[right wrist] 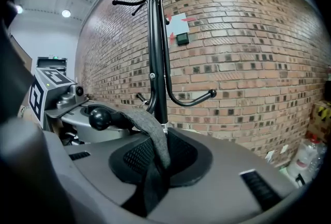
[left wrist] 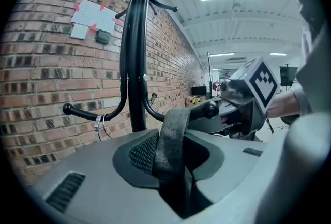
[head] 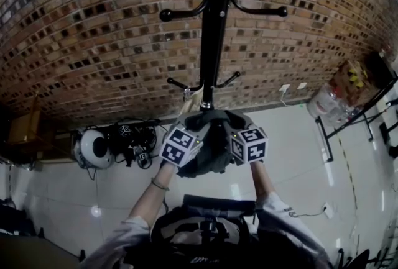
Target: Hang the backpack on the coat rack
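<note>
Backpack, loop over hook, between left hand-held gripper, right hand-held gripper

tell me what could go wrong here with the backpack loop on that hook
1. The loop lies close to the ball end of the hook, so it might slip off once released.
2. The weight of the backpack would load one side of the coat rack, which might lean.
3. The left tool and right tool both grip it. An uneven release could swing it.
</note>
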The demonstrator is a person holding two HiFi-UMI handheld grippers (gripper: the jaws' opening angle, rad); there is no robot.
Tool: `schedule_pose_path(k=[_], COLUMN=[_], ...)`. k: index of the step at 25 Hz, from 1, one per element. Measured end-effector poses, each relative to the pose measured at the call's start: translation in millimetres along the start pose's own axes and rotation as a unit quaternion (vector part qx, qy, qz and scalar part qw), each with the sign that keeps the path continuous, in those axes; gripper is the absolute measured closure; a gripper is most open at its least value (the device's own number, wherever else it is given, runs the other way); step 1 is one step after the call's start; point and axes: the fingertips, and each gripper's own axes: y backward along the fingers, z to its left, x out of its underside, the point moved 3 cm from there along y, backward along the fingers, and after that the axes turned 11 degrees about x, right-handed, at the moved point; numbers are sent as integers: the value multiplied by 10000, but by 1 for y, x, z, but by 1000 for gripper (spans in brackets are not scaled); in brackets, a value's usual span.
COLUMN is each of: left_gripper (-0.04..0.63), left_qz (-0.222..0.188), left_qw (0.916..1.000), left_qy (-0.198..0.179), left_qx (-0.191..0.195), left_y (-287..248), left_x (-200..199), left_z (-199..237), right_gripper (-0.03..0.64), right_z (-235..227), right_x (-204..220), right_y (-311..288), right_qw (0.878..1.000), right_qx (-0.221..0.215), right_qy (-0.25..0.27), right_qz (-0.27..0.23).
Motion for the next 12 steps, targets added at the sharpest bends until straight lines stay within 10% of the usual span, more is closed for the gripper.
schedule_pose_path(k=[12], left_gripper=[480], left_qz=[-168], left_qw=[9998], left_qy=[-78], left_qx=[-74], left_y=[-10], left_x=[8], left_z=[13], right_gripper=[543], right_z=[1], right_x=[11], right_y=[-16], right_qw=[9995], right_qx=[129], right_qy=[283], right_qz=[59])
